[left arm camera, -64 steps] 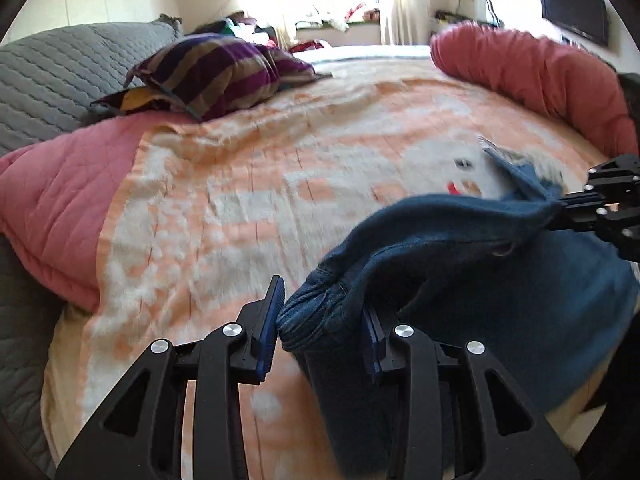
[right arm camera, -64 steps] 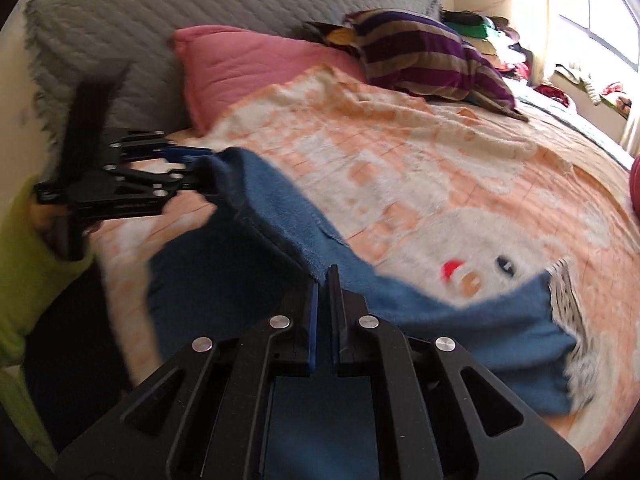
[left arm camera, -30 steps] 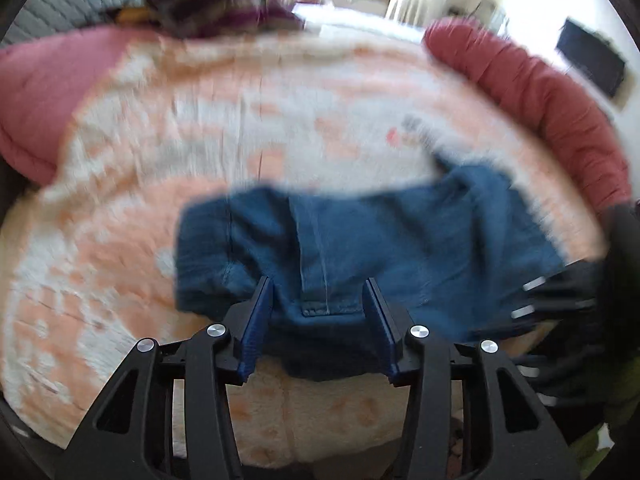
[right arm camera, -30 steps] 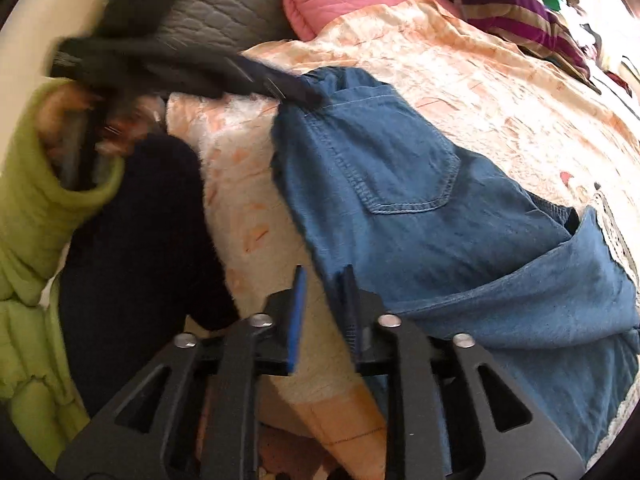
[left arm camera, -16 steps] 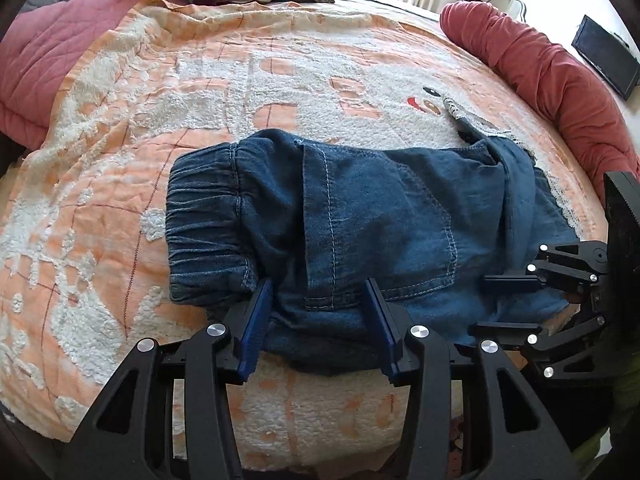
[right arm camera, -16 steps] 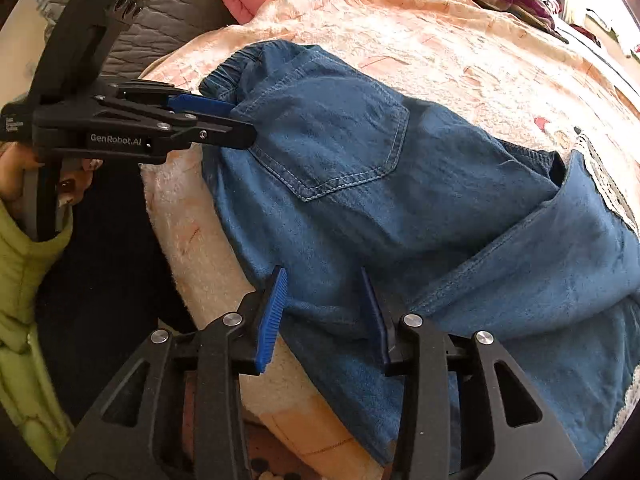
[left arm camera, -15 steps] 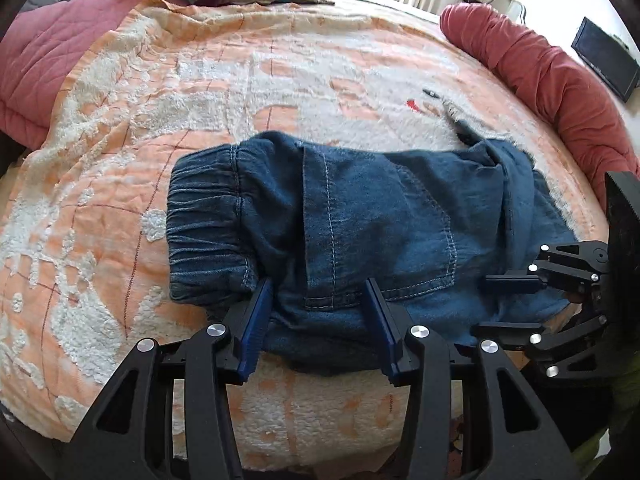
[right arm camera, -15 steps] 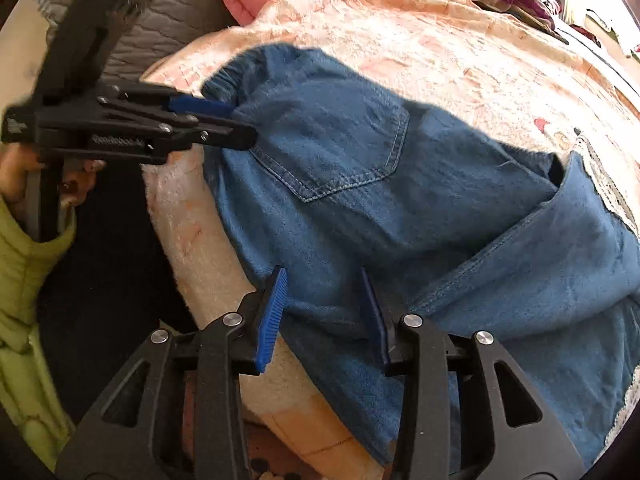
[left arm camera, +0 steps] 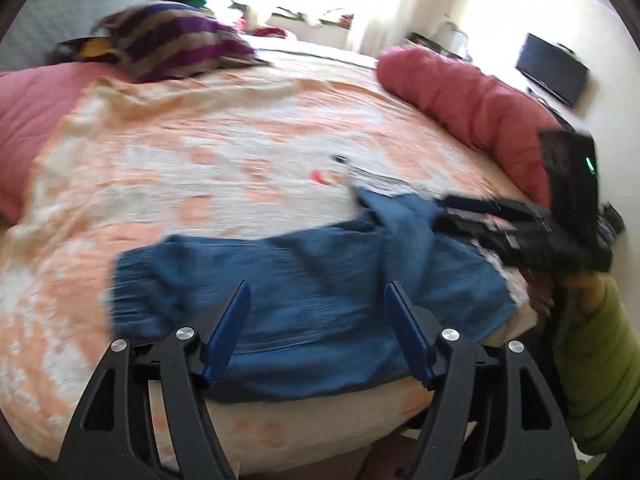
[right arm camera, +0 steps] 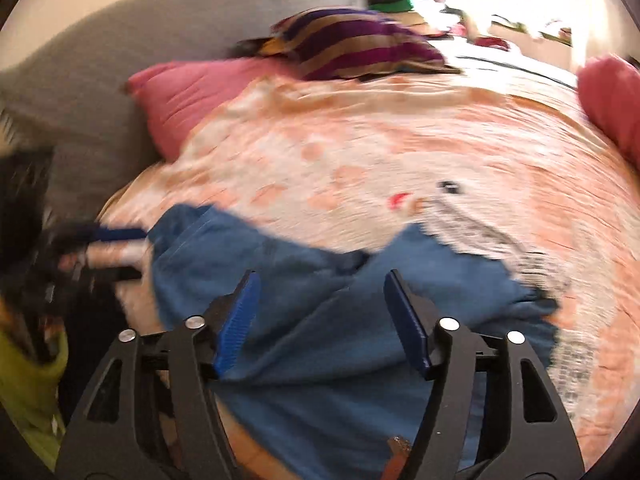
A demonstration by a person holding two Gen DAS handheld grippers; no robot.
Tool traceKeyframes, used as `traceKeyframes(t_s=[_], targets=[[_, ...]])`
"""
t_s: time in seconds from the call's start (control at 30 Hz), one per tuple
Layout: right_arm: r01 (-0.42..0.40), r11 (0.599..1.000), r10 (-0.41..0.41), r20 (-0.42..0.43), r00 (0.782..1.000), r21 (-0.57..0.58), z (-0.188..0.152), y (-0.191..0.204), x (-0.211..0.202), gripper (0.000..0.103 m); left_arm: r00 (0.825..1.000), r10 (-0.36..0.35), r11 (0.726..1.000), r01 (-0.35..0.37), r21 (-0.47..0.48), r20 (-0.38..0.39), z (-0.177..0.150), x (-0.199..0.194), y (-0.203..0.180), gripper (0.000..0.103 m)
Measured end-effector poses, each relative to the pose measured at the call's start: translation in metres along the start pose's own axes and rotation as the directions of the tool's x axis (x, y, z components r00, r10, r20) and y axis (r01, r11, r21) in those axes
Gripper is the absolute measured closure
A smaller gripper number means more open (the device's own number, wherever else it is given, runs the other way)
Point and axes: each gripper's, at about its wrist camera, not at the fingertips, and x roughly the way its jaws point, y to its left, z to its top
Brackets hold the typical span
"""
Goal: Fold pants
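Blue denim pants (left arm camera: 320,292) lie folded on the near edge of the bed, waistband end to the left. They also show in the right wrist view (right arm camera: 352,320), with a lace-trimmed hem at the right. My left gripper (left arm camera: 316,332) is open and empty, just above the pants' near edge. My right gripper (right arm camera: 322,320) is open and empty over the pants; it also shows in the left wrist view (left arm camera: 516,232) at the right. Both views are motion-blurred.
An orange and white blanket (left arm camera: 224,152) covers the bed. A pink pillow (right arm camera: 192,92) and a striped pillow (left arm camera: 172,44) lie at the head, before a grey headboard (right arm camera: 120,48). A red bolster (left arm camera: 472,104) runs along the far side.
Both grippers have lifted back from the pants and opened wider. The views now tilt up toward the far side of the bed. The pants stay flat on the blanket.
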Motion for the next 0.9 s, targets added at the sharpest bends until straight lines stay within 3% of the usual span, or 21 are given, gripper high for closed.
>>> traceKeyframes(t_s=[0.17, 0.27, 0.43, 0.5, 0.57, 0.8, 0.87, 0.9], targets=[[0.072, 0.995, -0.072, -0.007, 0.997, 0.069, 0.015, -0.037, 0.007, 0.041, 0.985, -0.140, 0.990, 0.141, 0.005, -0.105, 0.008, 0.051, -0.029, 0.035], [0.115, 0.991, -0.113, -0.029, 0.993, 0.062, 0.027, -0.050, 0.021, 0.040, 0.973, -0.163, 0.986, 0.165, -0.001, -0.162, 0.010, 0.081, -0.039, 0.037], [0.169, 0.984, -0.163, -0.094, 0.982, 0.052, 0.041, -0.065, 0.054, 0.037, 0.964, -0.196, 0.981, 0.193, -0.031, -0.180, 0.003, 0.108, -0.041, 0.057], [0.185, 0.982, -0.178, -0.122, 0.976, 0.046, 0.045, -0.066, 0.070, 0.036, 0.961, -0.208, 0.978, 0.204, -0.043, -0.184, -0.002, 0.115, -0.043, 0.082], [0.213, 0.977, -0.205, -0.153, 0.967, 0.033, 0.051, -0.067, 0.090, 0.035, 0.956, -0.227, 0.974, 0.220, -0.056, -0.184, -0.007, 0.119, -0.045, 0.095], [0.284, 0.957, -0.263, -0.238, 0.935, 0.058, 0.064, -0.081, 0.152, 0.034, 0.962, -0.213, 0.972, 0.226, 0.060, -0.170, -0.017, 0.115, -0.070, 0.098], [0.321, 0.946, -0.300, -0.241, 0.923, 0.049, 0.061, -0.087, 0.161, 0.050, 0.963, -0.206, 0.972, 0.222, 0.076, -0.171, -0.018, 0.116, -0.072, 0.098], [0.339, 0.940, -0.322, -0.240, 0.916, 0.032, 0.061, -0.088, 0.162, 0.073, 0.965, -0.201, 0.973, 0.216, 0.078, -0.167, -0.018, 0.116, -0.072, 0.098]])
